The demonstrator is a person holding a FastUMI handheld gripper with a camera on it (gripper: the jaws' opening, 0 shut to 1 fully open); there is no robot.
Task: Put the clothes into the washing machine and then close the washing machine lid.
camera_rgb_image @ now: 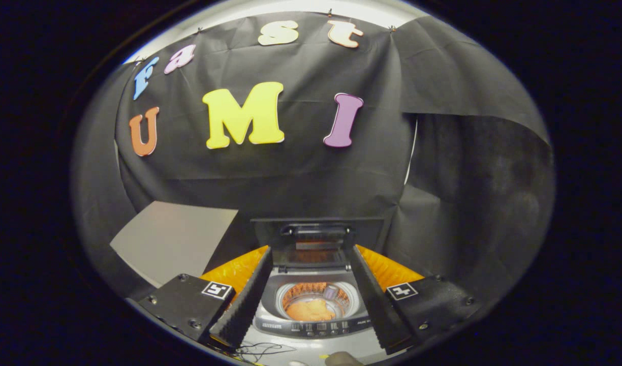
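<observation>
Hovering above the washer [311,325], the gripper [311,300] had its fingers [242,305] spread wide, holding nothing. The washer sat between them, its lid [316,239] raised upright at the back. Orange clothes [311,309] lay inside the drum [336,296]. An orange sheet [387,269] flanked the washer on both sides; a grey board [174,239] leaned well off to its left.

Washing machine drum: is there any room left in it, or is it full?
The round drum has bare wall above the orange cloth at its bottom. A small grey piece crowds the far side. The upright lid stands behind; the open gripper holds nothing.
</observation>
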